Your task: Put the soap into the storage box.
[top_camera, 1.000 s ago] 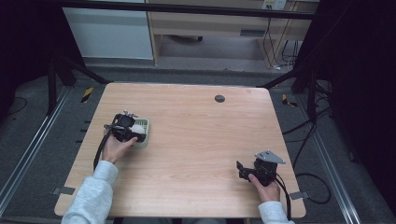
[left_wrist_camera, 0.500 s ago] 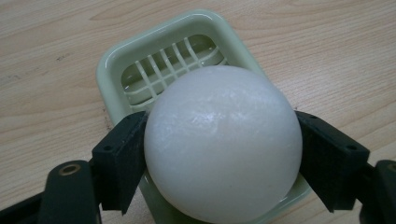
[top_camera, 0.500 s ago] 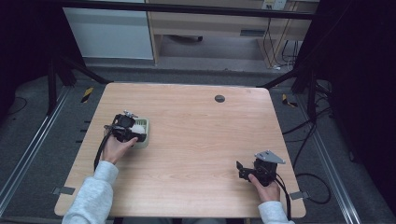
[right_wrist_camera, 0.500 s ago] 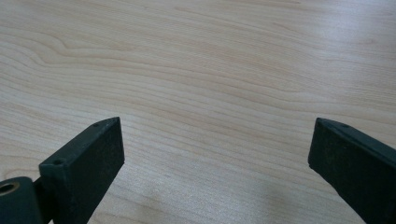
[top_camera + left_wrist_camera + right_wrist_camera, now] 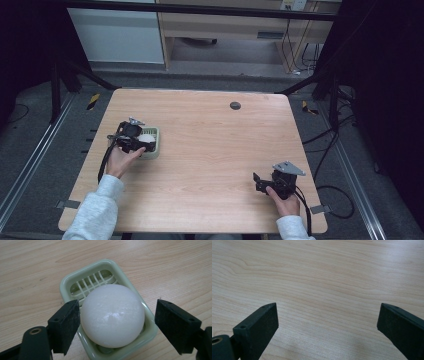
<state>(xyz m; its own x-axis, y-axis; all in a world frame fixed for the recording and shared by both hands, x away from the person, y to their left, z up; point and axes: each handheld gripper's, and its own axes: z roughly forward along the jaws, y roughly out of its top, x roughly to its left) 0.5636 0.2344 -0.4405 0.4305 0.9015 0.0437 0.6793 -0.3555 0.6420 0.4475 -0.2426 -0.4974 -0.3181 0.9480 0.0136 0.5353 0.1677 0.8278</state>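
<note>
White soap ball point(image 5: 113, 315) in green dish point(image 5: 75, 280), near table's point(image 5: 210, 200) left edge; we hold left gripper point(image 5: 116, 322) jaws apart around it, one touching; right gripper point(image 5: 328, 322) wide open, empty.

One white ball point(image 5: 112, 315), one pale green slotted dish point(image 5: 98, 271), two tongs, one worktop point(image 5: 215, 150), one dark round spot point(image 5: 235, 105).

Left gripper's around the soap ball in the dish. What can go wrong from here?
1. The white soap ball is round and glossy; one jaw of the left gripper is at its side, the other stands apart, so closing may push or squirt it sideways.
2. The ball sits low in the green soap dish, so the jaws may catch the rim and drag or tip the dish.
3. The right gripper is far off, open, and cannot steady the dish.
</note>
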